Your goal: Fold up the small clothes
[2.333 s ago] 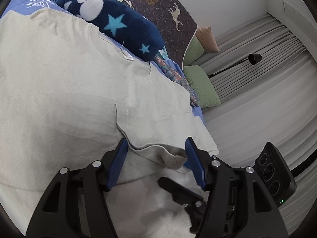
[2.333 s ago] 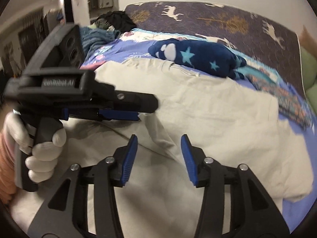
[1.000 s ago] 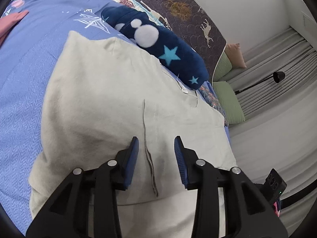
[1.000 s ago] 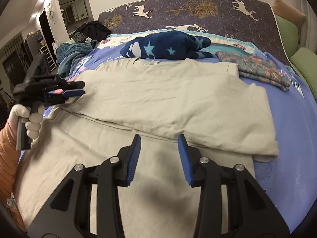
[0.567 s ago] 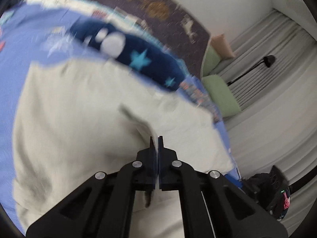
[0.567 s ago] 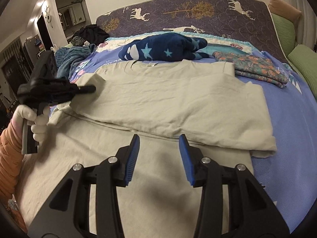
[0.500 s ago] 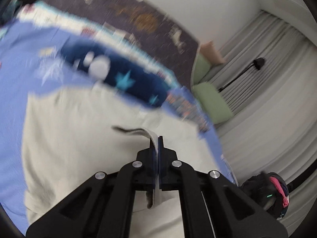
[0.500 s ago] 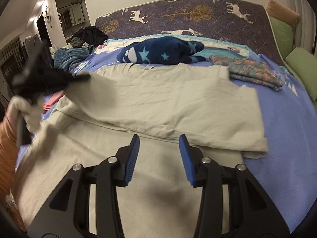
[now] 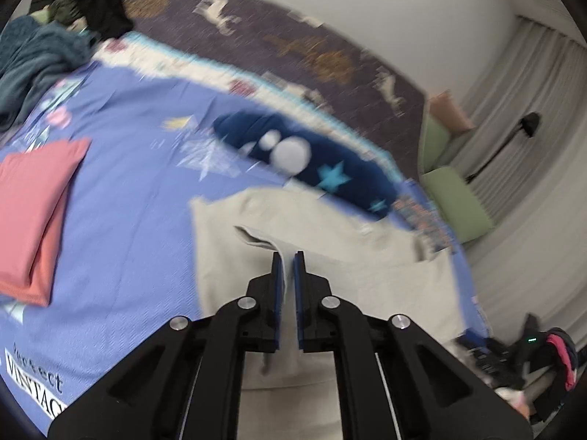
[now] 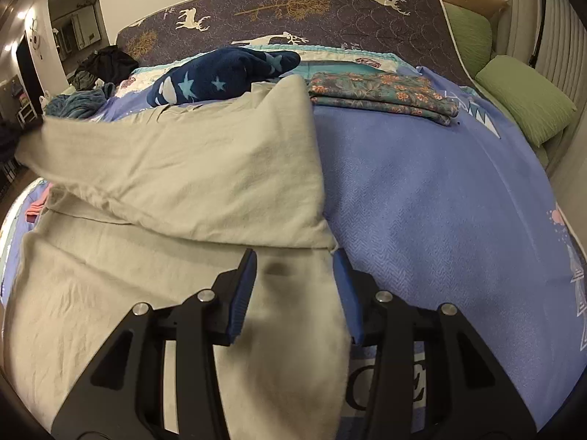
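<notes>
A beige T-shirt (image 10: 176, 168) lies on the blue bedspread (image 10: 440, 190). My left gripper (image 9: 288, 256) is shut on a fold of the shirt (image 9: 330, 256) and holds it lifted; the view is blurred. In the right wrist view the lifted part stretches to the far left. My right gripper (image 10: 295, 256) is open, its jaws on either side of the shirt's lower right edge, low over the cloth.
A navy star-patterned plush (image 10: 223, 73) and a folded floral cloth (image 10: 381, 97) lie near the headboard. A folded pink garment (image 9: 33, 212) lies at the left of the bed. Green pillows (image 10: 524, 99) sit at the right. Dark clothes (image 9: 91, 3) are piled far left.
My left gripper shut on a fold of the shirt and lifted it, pulling the shirt's right side over to the left. My right gripper moved to the shirt's lower right edge, staying open.
</notes>
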Demonstrator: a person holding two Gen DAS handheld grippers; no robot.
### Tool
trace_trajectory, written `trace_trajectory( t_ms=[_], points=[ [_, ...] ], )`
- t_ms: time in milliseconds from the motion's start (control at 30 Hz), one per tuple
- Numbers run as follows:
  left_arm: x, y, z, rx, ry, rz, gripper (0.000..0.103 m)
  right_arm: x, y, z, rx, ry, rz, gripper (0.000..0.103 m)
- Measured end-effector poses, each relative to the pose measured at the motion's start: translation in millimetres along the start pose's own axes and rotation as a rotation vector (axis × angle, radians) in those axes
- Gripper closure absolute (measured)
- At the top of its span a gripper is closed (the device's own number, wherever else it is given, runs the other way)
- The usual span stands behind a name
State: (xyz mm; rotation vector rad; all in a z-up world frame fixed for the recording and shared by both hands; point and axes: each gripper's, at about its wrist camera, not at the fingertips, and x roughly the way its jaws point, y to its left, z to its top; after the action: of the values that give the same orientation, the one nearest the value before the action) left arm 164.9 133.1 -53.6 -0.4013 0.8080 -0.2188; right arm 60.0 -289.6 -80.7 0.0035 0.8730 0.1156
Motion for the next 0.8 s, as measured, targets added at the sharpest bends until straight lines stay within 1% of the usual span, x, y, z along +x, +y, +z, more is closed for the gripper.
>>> trace_trajectory(
  t_ms=[33,100,133,200,267,300,333,367,400,433,467,500,533,567,600,633,667,700,733,800],
  points=[
    [5.6,4.7,-4.2,-0.003,0.017,0.018,0.091,0.1,1.9,1.6,-0.014,-0.004,-0.023,0.058],
    [19.2,12.9,-13.4,-0.001,0.055,0.054,0.084,2.7,5.3,5.2,-0.040,-0.013,-0.058,0.057],
    [24.2,15.0,-16.7,0.004,0.064,0.065,0.082,4.8,5.9,6.8,-0.048,-0.014,-0.073,0.057],
    [30.3,13.6,-22.5,0.032,0.075,0.115,0.077,10.0,4.2,8.1,-0.053,-0.010,-0.098,0.056],
    [25.8,5.9,-24.9,0.060,0.046,0.150,0.077,12.5,0.8,8.4,-0.039,-0.001,-0.098,0.055],
    [20.0,0.8,-25.9,0.074,0.020,0.152,0.077,11.8,-1.6,8.0,-0.029,0.002,-0.092,0.055],
    [10.8,-7.7,-25.3,0.093,-0.018,0.128,0.076,9.7,-3.1,7.4,-0.023,0.001,-0.086,0.055],
    [7.3,-11.2,-26.6,0.108,-0.038,0.099,0.075,6.7,-5.6,7.8,-0.015,-0.004,-0.075,0.055],
    [5.0,-17.0,-27.7,0.123,-0.047,0.069,0.071,3.5,-7.1,8.9,-0.008,-0.011,-0.062,0.055],
    [5.7,-22.8,-28.5,0.140,-0.044,0.045,0.066,-1.8,-10.1,12.1,0.009,-0.024,-0.030,0.054],
    [11.5,-28.3,-30.3,0.161,-0.026,0.030,0.063,-6.3,-12.3,16.3,0.027,-0.032,0.003,0.051],
    [22.6,-32.4,-33.8,0.182,-0.001,0.034,0.060,-11.0,-16.4,24.0,0.050,-0.045,0.048,0.050],
    [35.8,-32.2,-38.2,0.190,0.032,0.048,0.058,-13.8,-18.6,29.8,0.065,-0.055,0.074,0.047],
    [49.9,-30.2,-43.7,0.179,0.072,0.052,0.056,-14.8,-22.7,38.9,0.084,-0.063,0.102,0.044],
    [60.2,-28.2,-47.8,0.172,0.091,0.055,0.052,-13.4,-25.9,47.4,0.099,-0.062,0.124,0.041],
    [62.7,-29.2,-52.2,0.189,0.076,0.054,0.042,-8.8,-31.0,57.8,0.114,-0.054,0.158,0.038],
    [60.0,-33.7,-52.3,0.209,0.075,0.028,0.035,-1.9,-35.9,67.5,0.128,-0.042,0.188,0.038],
    [58.8,-37.4,-52.8,0.223,0.078,0.012,0.026,5.7,-41.4,76.4,0.147,-0.032,0.206,0.038],
    [60.9,-39.6,-54.9,0.237,0.084,0.014,0.024,17.9,-50.3,89.1,0.184,-0.019,0.201,0.038],
    [64.3,-47.3,-58.7,0.281,0.089,0.060,0.023,32.9,-57.5,103.9,0.220,0.002,0.189,0.038]
  ],
)
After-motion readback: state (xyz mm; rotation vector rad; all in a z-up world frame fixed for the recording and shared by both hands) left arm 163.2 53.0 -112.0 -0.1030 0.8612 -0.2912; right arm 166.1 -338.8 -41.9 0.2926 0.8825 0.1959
